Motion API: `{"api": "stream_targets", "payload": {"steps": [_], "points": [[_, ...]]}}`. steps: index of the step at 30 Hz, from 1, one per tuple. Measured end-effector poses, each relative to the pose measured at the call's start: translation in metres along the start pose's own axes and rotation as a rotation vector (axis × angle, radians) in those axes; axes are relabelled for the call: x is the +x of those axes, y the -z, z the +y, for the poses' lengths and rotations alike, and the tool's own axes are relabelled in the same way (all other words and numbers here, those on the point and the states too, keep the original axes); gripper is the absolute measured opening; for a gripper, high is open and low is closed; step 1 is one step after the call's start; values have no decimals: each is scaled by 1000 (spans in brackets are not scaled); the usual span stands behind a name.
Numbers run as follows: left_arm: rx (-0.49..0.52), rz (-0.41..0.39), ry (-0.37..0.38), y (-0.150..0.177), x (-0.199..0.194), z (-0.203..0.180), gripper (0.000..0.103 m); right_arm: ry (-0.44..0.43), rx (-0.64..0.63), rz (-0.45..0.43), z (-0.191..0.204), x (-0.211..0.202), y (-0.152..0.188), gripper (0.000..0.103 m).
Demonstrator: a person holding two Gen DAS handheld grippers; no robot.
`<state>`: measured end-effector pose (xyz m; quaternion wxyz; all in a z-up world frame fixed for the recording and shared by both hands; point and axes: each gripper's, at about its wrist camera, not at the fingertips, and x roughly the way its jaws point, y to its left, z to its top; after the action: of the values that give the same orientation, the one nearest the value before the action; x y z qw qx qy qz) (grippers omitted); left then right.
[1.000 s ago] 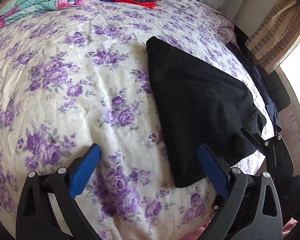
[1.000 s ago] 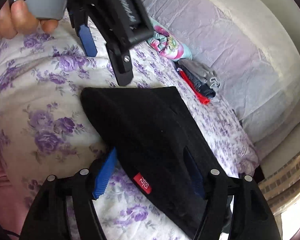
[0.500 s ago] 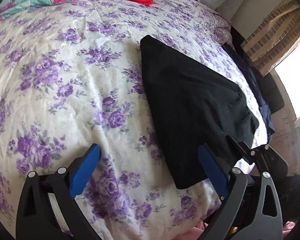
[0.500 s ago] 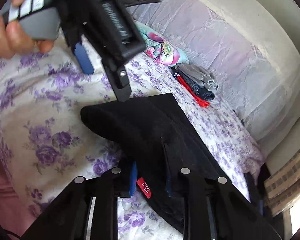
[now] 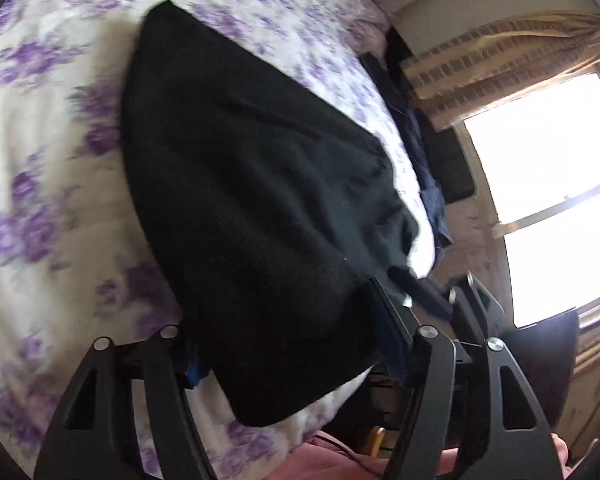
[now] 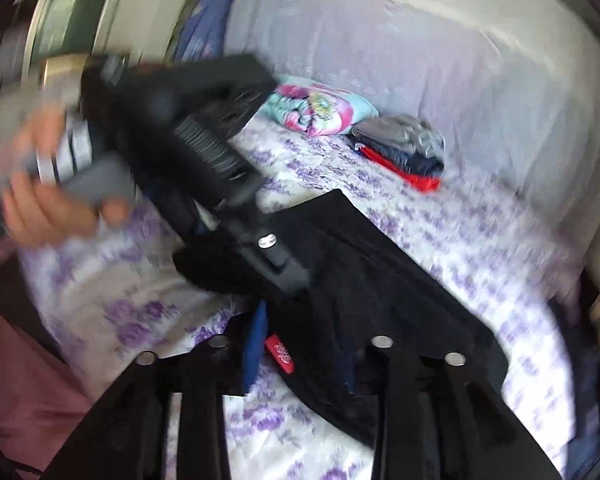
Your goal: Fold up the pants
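Bed [image 5: 52, 152] with purple-flower sheet carries the folded black pants [image 5: 240, 184], near end hanging over the bed's near edge, open sheet to their left. Left gripper [image 5: 288, 344] fingers have just been closing around that near end, pad contact hidden, grip cannot tell. Right gripper [image 6: 300, 354] fingers have just been opening, apart, astride the pants' edge by a red label [image 6: 280, 354], writing unreadable.

Your inventory by colour: black pants [image 5: 256, 200] with a red label [image 6: 280, 354]; white bedsheet [image 5: 52, 128] printed with purple flowers; blue gripper pads [image 6: 254, 344] on black frames; far folded stack [image 6: 404, 148] of grey, navy and red; turquoise-and-pink floral blanket [image 6: 320, 108]; lilac headboard cover [image 6: 400, 52].
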<state>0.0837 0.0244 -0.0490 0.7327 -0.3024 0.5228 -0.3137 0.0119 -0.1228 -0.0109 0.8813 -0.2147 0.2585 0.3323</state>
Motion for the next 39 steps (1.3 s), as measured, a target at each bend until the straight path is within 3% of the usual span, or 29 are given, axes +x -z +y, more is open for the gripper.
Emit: {"api": "stream_targets", "payload": {"steps": [1, 2, 4, 6, 10, 12, 13, 16, 18, 23, 27, 31, 37, 39], "points": [[2, 0, 6, -2, 2, -2, 56, -26, 110, -12, -26, -8, 1, 50], [12, 0, -17, -4, 4, -2, 53, 6, 218, -27, -53, -16, 5, 52], [12, 8, -22, -5, 8, 1, 51, 59, 427, -34, -115, -26, 20, 52], [1, 13, -10, -6, 10, 5, 51, 25, 613, -24, -163, -28, 42, 53], [13, 5, 0, -5, 7, 7, 50, -176, 949, 113, -238, 9, 107, 55], [10, 8, 7, -5, 6, 9, 49, -362, 1043, 143, -244, 35, 126, 53], [7, 7, 15, -5, 6, 11, 48, -415, 1062, 133, -238, 42, 131, 51], [-19, -3, 64, -8, 6, 19, 40, -562, 1071, 112, -224, 61, 123, 49], [-36, -9, 91, -8, 5, 25, 33, -578, 1046, 123, -215, 72, 114, 36], [-3, -42, 83, -8, -5, 20, 24, -566, 996, 75, -210, 62, 92, 27], [100, -85, 20, -19, -24, -6, 24, -570, 904, -32, -213, 44, 41, 26], [253, -221, -89, -57, -79, -36, 24, -582, 788, -157, -225, 43, -38, 26], [414, -442, -279, -126, -145, -43, 25, -603, 681, -288, -256, 109, -155, 25], [451, -471, -329, -142, -151, -30, 26, -602, 659, -306, -263, 139, -172, 26]]}}
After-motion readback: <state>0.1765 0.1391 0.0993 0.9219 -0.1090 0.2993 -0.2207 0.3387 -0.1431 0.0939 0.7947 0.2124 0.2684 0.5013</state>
